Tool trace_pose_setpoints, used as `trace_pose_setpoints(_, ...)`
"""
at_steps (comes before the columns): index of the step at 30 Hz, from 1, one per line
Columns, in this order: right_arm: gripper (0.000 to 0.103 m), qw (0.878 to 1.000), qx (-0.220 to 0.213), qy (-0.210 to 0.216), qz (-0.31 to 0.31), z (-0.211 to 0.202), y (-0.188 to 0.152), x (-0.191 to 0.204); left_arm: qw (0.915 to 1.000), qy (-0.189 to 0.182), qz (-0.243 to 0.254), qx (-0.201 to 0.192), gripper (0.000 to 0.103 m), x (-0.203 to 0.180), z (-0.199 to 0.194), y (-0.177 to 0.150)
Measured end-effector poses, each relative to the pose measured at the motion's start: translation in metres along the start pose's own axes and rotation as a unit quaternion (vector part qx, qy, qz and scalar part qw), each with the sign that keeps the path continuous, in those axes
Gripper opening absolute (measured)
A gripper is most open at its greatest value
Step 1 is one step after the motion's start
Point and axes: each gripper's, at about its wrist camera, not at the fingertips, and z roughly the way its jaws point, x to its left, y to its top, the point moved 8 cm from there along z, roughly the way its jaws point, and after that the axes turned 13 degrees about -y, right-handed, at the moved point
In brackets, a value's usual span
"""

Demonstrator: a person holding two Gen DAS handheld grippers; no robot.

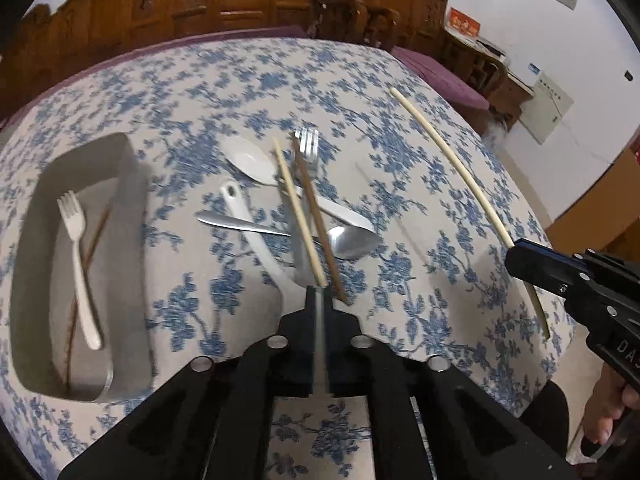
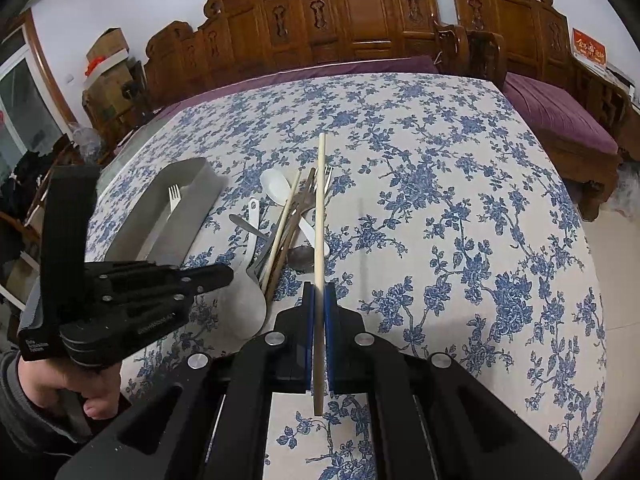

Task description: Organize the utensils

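Note:
My right gripper (image 2: 319, 292) is shut on a pale chopstick (image 2: 320, 216) and holds it above the table; it also shows in the left wrist view (image 1: 452, 168), with the gripper (image 1: 516, 258) at the right. My left gripper (image 1: 319, 294) is shut with nothing clearly between its fingers, right at the near ends of a pale chopstick (image 1: 296, 208) and a brown chopstick (image 1: 318, 220). These lie in a pile with a metal fork (image 1: 307, 148), a white spoon (image 1: 248, 160), a metal spoon (image 1: 352, 240) and a white ladle (image 1: 244, 216). A grey tray (image 1: 132, 184) at the left holds a white fork (image 1: 78, 256) and a brown chopstick (image 1: 94, 240).
The table has a blue floral cloth (image 2: 440, 200). Carved wooden chairs (image 2: 360, 20) and a purple cushioned bench (image 2: 560, 120) stand behind it. The left gripper and hand (image 2: 132, 300) show at the left of the right wrist view.

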Motion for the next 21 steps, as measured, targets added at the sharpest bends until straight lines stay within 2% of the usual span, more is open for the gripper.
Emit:
trace_pose_setpoints(2,0.006,1.0,0.001,0.0,-0.002,0.001,0.0,0.001,1.0,0.006,0.002,0.003,0.028,0.004,0.001,0.0)
trace_pose_setpoints(4,0.006,1.0,0.002,0.0,-0.004,0.0,-0.001,0.003,0.9999,0.008,-0.003,0.009,0.031,0.008,0.005,-0.001)
trace_pose_setpoints(7,0.006,1.0,0.001,0.001,-0.004,0.0,0.0,0.003,0.9994,-0.001,-0.019,0.03,0.043,0.014,0.02,-0.007)
trace_pose_setpoints(10,0.006,1.0,-0.001,0.002,-0.001,-0.002,0.001,0.002,0.9991,-0.013,-0.021,0.035,0.044,0.011,0.026,-0.013)
trace_pose_setpoints(15,0.006,1.0,0.0,0.001,0.0,-0.002,0.001,0.0,0.9995,-0.001,-0.006,0.031,0.043,0.008,0.023,-0.016)
trace_pose_setpoints(18,0.006,1.0,0.0,0.0,0.0,-0.001,0.0,0.0,0.9996,0.006,0.002,0.029,0.038,0.006,0.016,-0.017)
trace_pose_setpoints(21,0.006,1.0,0.0,0.0,-0.001,-0.001,0.0,0.0,0.9998,0.007,0.012,0.016,0.027,0.002,0.005,-0.014)
